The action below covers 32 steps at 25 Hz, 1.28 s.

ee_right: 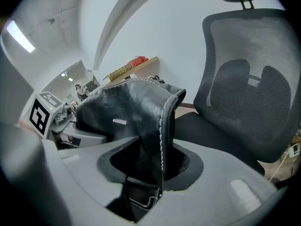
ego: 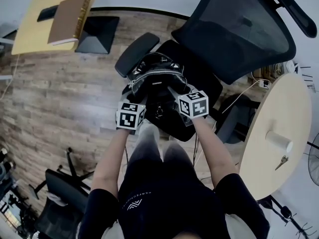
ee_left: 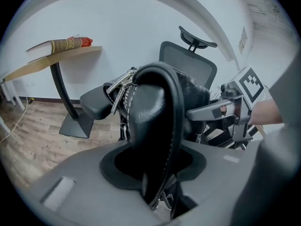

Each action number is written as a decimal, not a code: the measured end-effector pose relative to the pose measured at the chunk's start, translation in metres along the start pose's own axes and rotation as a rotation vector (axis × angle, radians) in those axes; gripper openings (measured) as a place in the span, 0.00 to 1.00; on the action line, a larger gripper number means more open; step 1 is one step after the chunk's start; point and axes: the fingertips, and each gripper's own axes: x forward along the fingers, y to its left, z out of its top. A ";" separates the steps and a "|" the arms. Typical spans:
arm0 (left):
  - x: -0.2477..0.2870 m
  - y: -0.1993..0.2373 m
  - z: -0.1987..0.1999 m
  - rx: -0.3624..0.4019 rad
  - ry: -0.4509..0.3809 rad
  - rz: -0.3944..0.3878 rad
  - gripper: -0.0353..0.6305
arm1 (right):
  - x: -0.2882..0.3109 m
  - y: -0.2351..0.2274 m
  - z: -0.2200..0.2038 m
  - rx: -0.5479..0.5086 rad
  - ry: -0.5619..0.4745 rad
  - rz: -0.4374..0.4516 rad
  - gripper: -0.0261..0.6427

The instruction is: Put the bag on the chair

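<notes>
Bag [ego: 157, 78]: lies on the chair [ego: 234, 29] seat, in front of the backrest. I judge the placing done.
Left hand-held gripper [ee_left: 153, 166]: jaws fairly wide, with the strap running loose between them.
Right hand-held gripper [ee_right: 150, 166]: likewise wide, with a leather fold in the gap that does not look pinched.
Outstanding: I draw both grippers clear of the bag.

Bag [ego: 157, 83] on chair [ego: 207, 83] seat, fwd of backrest [ego: 234, 29], armrest [ego: 137, 54] at its L. L gripper [ego: 134, 103] at bag's L edge, R gripper [ego: 189, 101] at R edge; bag edge betw. each pair of jaws. Desk [ego: 30, 34] w/ 1 book [ego: 70, 19] far L. Round table [ego: 279, 168] R of chair.
</notes>
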 end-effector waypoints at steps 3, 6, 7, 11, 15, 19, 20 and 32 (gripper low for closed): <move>-0.004 0.001 -0.002 0.004 0.000 0.020 0.34 | -0.003 -0.001 -0.001 0.014 0.008 0.005 0.30; -0.010 0.004 -0.002 -0.013 -0.021 0.042 0.38 | -0.009 -0.002 0.001 0.025 -0.004 0.004 0.33; -0.013 0.005 -0.001 -0.027 -0.033 0.047 0.40 | -0.012 -0.003 0.002 0.028 -0.010 0.004 0.33; -0.026 0.006 0.003 -0.054 -0.065 0.060 0.40 | -0.021 -0.003 0.002 0.021 -0.019 0.000 0.34; -0.040 0.001 0.003 -0.051 -0.090 0.083 0.40 | -0.035 -0.008 0.003 0.016 -0.035 -0.032 0.34; -0.055 -0.003 0.000 -0.080 -0.122 0.110 0.40 | -0.053 -0.010 0.002 0.016 -0.065 -0.053 0.34; -0.059 -0.005 -0.001 -0.090 -0.132 0.116 0.40 | -0.059 -0.011 0.003 0.014 -0.076 -0.058 0.34; -0.110 -0.028 0.001 -0.168 -0.266 0.139 0.30 | -0.114 0.010 0.005 0.027 -0.164 -0.030 0.28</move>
